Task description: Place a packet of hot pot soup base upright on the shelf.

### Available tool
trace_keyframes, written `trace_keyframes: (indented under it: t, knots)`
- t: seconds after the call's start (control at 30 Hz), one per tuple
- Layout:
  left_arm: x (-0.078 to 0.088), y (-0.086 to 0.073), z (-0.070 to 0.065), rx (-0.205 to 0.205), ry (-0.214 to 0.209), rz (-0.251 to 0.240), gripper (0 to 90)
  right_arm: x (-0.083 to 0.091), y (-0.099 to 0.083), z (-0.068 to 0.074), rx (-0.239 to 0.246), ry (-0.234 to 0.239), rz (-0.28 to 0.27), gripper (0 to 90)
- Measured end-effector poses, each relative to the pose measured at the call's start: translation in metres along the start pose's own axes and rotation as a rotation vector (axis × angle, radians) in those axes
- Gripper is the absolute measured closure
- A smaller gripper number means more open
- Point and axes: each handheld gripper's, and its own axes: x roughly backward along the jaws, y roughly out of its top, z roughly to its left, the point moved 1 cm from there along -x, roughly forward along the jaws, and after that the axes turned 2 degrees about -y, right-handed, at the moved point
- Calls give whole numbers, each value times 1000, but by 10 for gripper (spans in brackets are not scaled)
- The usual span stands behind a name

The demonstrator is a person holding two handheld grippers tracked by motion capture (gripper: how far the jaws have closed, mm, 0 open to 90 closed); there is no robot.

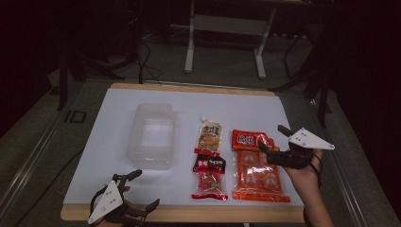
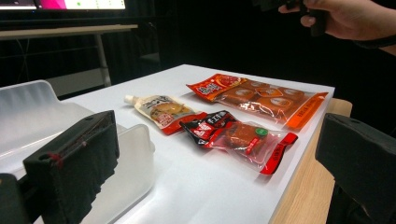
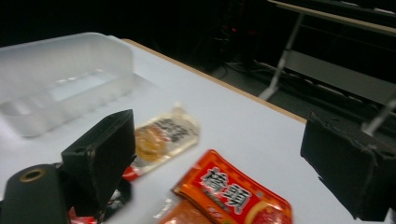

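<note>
Seen from above: white rectangular surface with a wooden edge, dim room around it. At the right, right hand-held gripper hovering over the top end of a large orange-red clear-fronted snack packet, jaws spread wide, nothing between them (right gripper view confirms the gap, with the packet's red printed header below it). Just left of that packet, a small red-and-black sealed pouch, and beyond it, touching or nearly so, a cream spouted sauce pouch. Further left, apart from the pouches, a translucent rectangular plastic tub, upright. At the near left corner, left hand-held gripper low by the surface's edge, jaws wide apart, holding nothing, facing the tub's near wall and the pouches.
</note>
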Motion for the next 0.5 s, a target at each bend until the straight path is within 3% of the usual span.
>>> trace_keyframes:
  t: [0.5]
  knots:
    - [-1,0,0,-1,-1,6,1,-21,-21,-37,-38,-47,85,136]
